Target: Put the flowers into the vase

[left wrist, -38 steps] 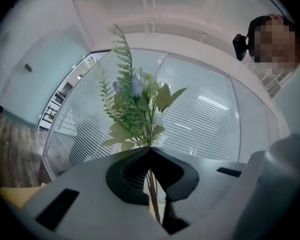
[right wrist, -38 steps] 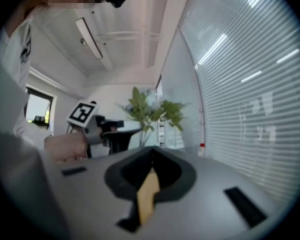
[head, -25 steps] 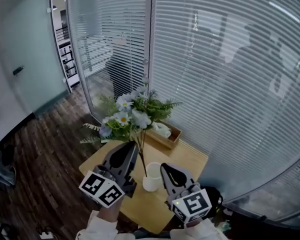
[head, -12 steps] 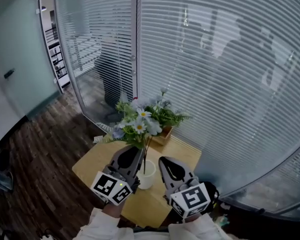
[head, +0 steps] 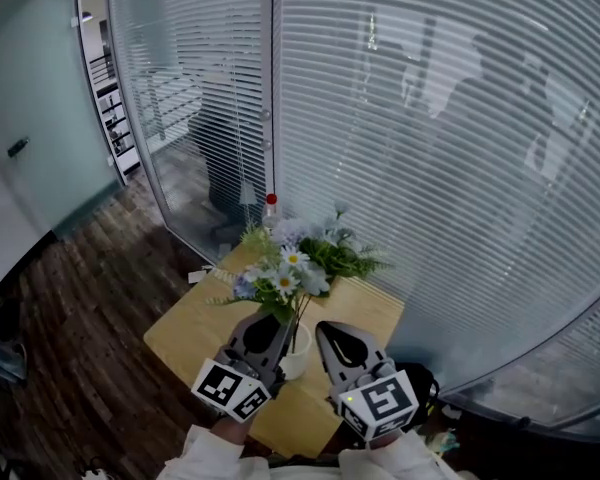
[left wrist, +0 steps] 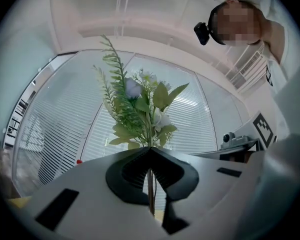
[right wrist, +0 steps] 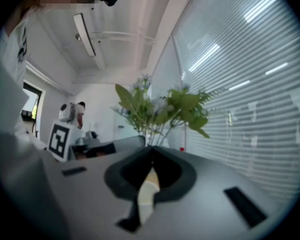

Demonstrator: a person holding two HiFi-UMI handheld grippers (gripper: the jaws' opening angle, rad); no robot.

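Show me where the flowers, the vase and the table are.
flowers (head: pixel 293 258), head view, on a white daisy in the bunch.
vase (head: pixel 298 359), head view, on its white side wall.
table (head: pixel 185 330), head view, on the bare wooden top at left.

Glass walls w/ blinds (head: pixel 430 168), dark wood floor (head: pixel 80 298), small table (head: pixel 185 333).

Bouquet (head: pixel 292 268) standing upright here: white daisies, pale blue blooms, green fern fronds. Its thin stems are pinched in the left gripper (head: pixel 269 323) and run down into the mouth of the small white vase (head: pixel 297 361), upright on the wooden table (head: pixel 192 326).
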